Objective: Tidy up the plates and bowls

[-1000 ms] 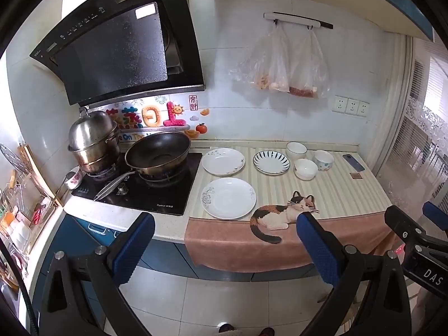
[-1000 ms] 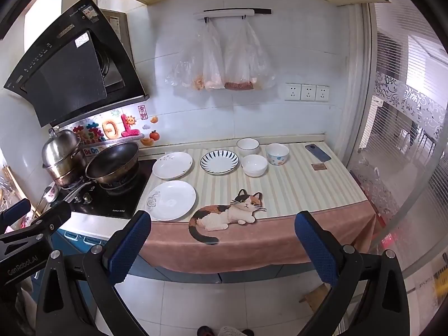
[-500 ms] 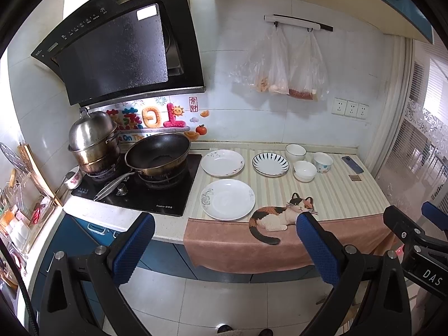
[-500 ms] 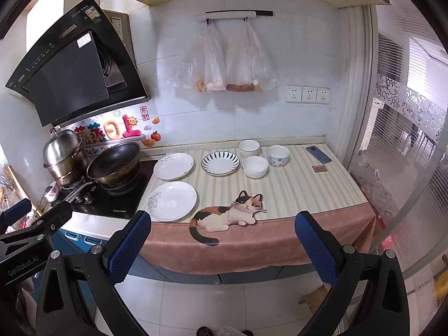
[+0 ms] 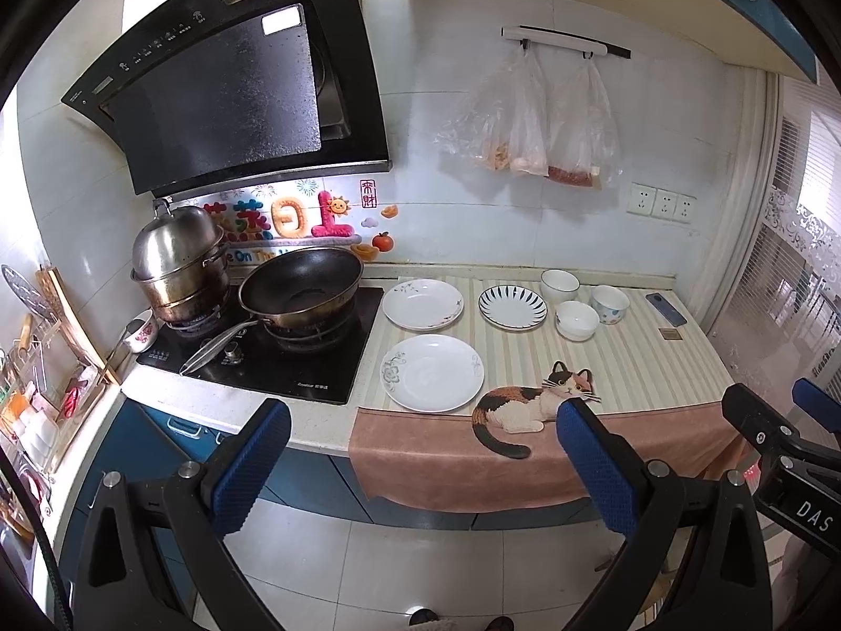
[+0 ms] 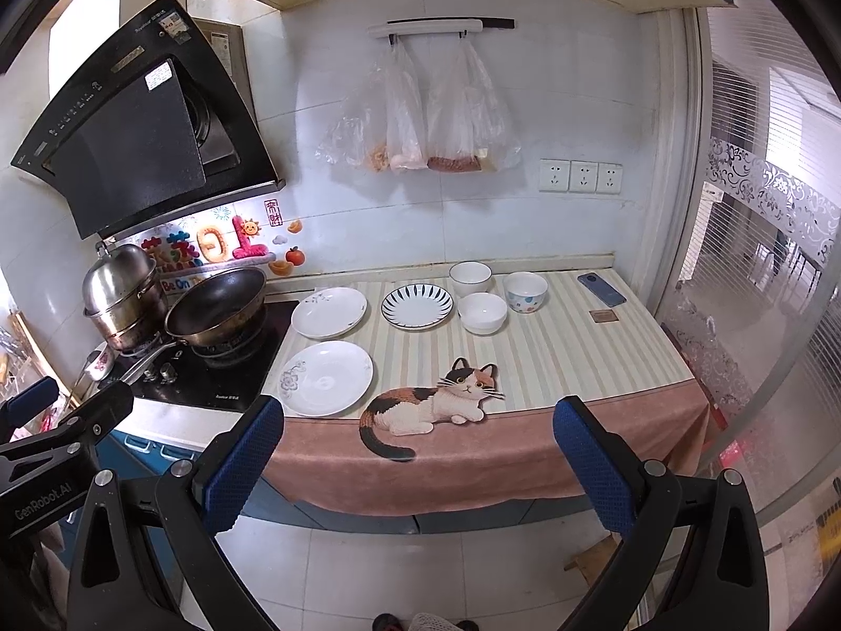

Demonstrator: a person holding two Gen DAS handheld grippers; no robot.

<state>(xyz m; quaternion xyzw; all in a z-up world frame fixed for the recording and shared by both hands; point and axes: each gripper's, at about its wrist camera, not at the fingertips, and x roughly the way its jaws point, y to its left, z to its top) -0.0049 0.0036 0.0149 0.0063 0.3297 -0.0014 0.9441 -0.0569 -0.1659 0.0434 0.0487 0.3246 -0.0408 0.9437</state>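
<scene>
Both grippers hang in the air in front of the counter (image 5: 326, 436), well short of it, with floor tiles under them. Left gripper (image 5: 420, 452): jaws spread wide, blue pads (image 5: 252, 465) far apart, nothing between them. Right gripper (image 6: 418, 452): likewise wide apart and holding nothing; its tip shows at the right edge of the left wrist view, and the left one's at the left edge of the right wrist view. All the dishes sit on a striped mat (image 5: 631, 368) that covers the right part of the counter; the mat's pink front edge hangs over the cabinet face and carries a printed cat (image 5: 531, 405). Nearest the front edge: a large white plate (image 5: 431, 372) with a faint floral mark on its left rim, just beside the stove (image 5: 263, 363). Behind it, toward the wall: a second white plate (image 5: 422, 303). To the right of that one: a plate with dark radial stripes (image 5: 512, 307), apart from both white plates. Right of the striped plate, three bowls in a close cluster: a white bowl with a dark rim (image 5: 560, 284) next to the wall, a plain white bowl (image 5: 577, 319) in front of it, and a bowl with coloured dots (image 5: 609, 303) to the right. None of the dishes is stacked. Further right on the mat lie a phone (image 5: 666, 308) and a small brown square (image 5: 672, 334). On the stove stand a dark wok (image 5: 300, 286) and a lidded steel pot (image 5: 178, 263). Two plastic bags (image 5: 531, 121) hang from a wall rail above the dishes.
</scene>
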